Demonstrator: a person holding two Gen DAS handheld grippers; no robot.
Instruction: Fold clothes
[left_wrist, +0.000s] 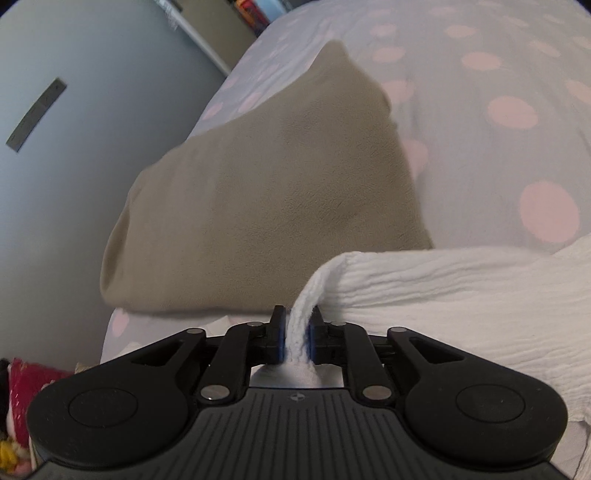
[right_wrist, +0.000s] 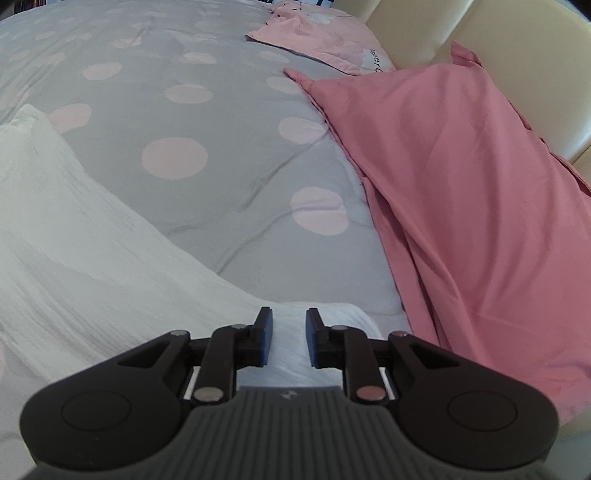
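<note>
A white crinkled garment (left_wrist: 443, 306) lies across the grey bedspread with pink dots (left_wrist: 480, 74). One ridge of it rises into my left gripper (left_wrist: 297, 332), whose blue pads sit against the bunched cloth on both sides. In the right wrist view the same white garment (right_wrist: 74, 258) spreads out to the left, and a corner of it lies flat beneath my right gripper (right_wrist: 289, 332). That gripper's jaws stand apart with nothing pinched between them. A folded beige garment (left_wrist: 258, 206) rests on the bed just beyond the left gripper.
A pink sheet-like cloth (right_wrist: 461, 203) drapes along the right side against a cream padded headboard (right_wrist: 517, 37). A pale pink pillow (right_wrist: 325, 37) lies at the far end. The bed's edge and a grey-blue panel (left_wrist: 55, 147) are to the left; the dotted bedspread (right_wrist: 207, 110) stretches ahead.
</note>
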